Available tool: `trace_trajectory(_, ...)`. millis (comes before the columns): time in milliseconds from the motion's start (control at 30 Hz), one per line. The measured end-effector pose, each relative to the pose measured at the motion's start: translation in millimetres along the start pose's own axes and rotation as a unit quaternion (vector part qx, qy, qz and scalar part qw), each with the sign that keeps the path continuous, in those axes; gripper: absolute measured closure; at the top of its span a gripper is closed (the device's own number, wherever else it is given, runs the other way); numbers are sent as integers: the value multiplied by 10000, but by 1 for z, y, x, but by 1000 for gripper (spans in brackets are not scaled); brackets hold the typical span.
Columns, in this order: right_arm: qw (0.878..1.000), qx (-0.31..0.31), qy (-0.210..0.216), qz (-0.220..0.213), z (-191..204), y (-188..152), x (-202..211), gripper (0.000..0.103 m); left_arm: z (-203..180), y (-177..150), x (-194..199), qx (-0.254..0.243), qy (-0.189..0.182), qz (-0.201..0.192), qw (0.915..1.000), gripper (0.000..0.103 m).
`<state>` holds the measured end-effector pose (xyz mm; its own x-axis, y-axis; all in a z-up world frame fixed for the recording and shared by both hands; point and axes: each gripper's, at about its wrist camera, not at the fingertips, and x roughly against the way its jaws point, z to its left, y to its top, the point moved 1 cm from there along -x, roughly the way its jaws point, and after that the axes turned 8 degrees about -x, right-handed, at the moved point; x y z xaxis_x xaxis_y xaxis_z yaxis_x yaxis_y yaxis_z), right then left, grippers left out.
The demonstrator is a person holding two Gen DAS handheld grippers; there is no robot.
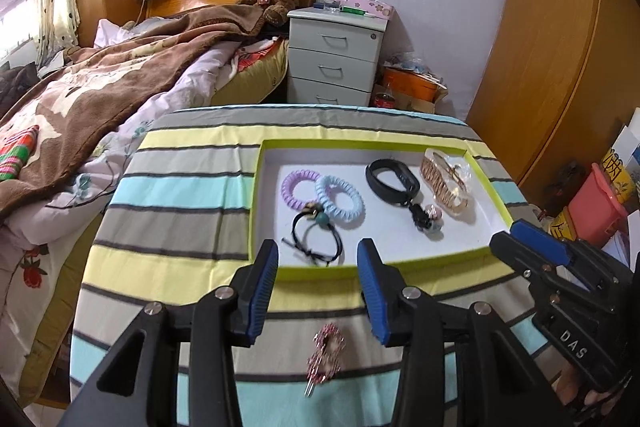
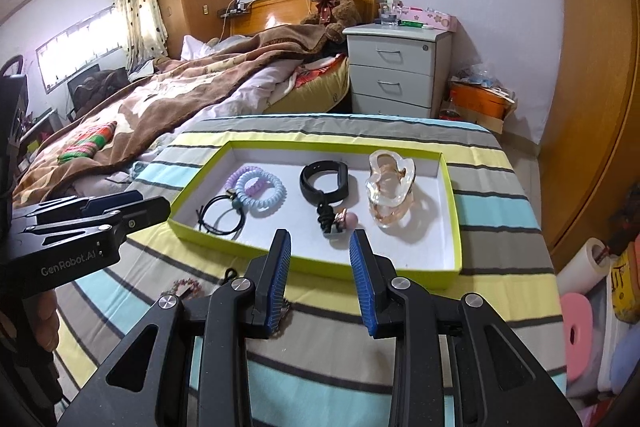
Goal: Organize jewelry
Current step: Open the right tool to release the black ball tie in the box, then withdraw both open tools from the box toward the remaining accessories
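Both tongs are spread apart and hold nothing. The left tongs hover over the near edge of the desk, directly above a pink beaded hair clip that lies on the striped cloth outside the tray. That placement suggests the clip is the next piece to be gathered. The right tongs wait over the tray's near rim.

The tray sits toward the far right part of the desk and already carries most of the jewelry, laid in loose groups: a purple coil tie overlapping a blue coil tie on the left, a black elastic tie in front of them, a black band with a beaded charm in the middle, and a clear amber bracelet toward the right end. Grouping like with like seems to be the intent.

In the right wrist view, something small peeks from behind the right tongs' left finger on the cloth; it is too hidden to name, possibly another piece.
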<state>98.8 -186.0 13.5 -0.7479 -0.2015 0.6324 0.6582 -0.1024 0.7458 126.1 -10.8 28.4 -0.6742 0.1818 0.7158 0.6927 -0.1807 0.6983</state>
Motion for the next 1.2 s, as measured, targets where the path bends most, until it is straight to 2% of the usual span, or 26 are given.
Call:
trace_trajectory(100, 10000, 4, 14, -22, 3, -7, 5, 71, 2, -8, 5, 24, 86, -29, 10000, 60)
trace_trajectory(233, 10000, -15, 35, -12, 4, -15, 7, 62, 4, -22, 11, 27, 200, -39, 9998, 60)
trace_trajectory(467, 10000, 16, 21, 50, 7, -30, 7, 62, 4, -40, 19, -77, 396, -67, 9992, 60)
trace_trajectory(1200, 9990, -33, 18, 437, 11, -52, -11, 59, 25, -74, 21, 147, 295, -7, 9995, 58)
